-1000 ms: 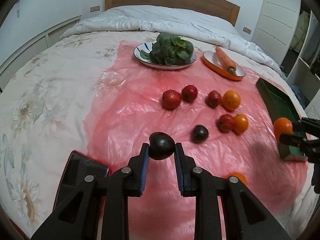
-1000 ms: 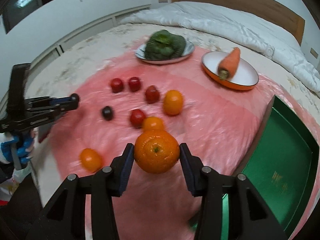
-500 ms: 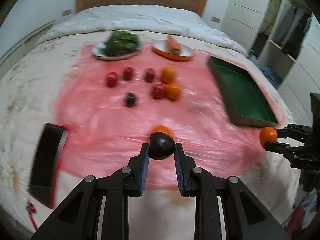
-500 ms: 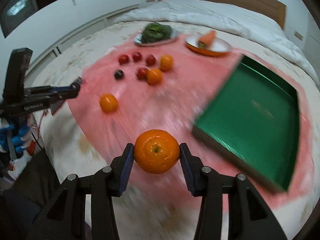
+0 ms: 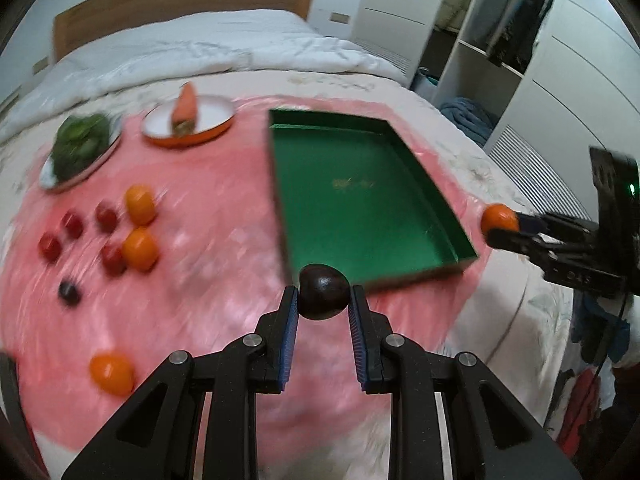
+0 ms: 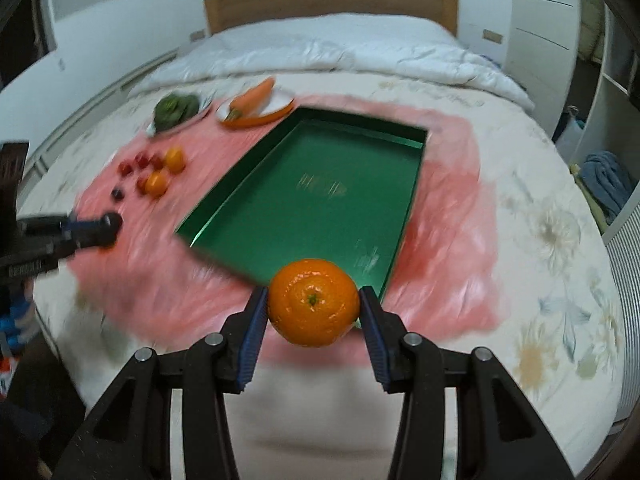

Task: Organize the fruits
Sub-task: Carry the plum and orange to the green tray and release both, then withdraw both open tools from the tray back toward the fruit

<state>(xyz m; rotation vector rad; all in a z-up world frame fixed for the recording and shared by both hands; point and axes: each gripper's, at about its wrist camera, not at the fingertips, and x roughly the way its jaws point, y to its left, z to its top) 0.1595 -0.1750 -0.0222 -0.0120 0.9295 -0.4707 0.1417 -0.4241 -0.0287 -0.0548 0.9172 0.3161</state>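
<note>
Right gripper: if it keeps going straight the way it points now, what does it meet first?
Probably the near edge of the green tray. The right gripper, shut on the orange, points at the tray's near end; the tray looks empty. Height above it is unclear.

Each fisheye view looks forward along its own gripper fingers from off the foot edge of the bed (image 6: 520,184), facing the headboard (image 6: 332,0). The left wrist view stands off the near left corner of the green tray (image 5: 436,200), the right wrist view off its near right corner. Both share the tray, the pink sheet (image 5: 208,264) and the opposite gripper.
</note>
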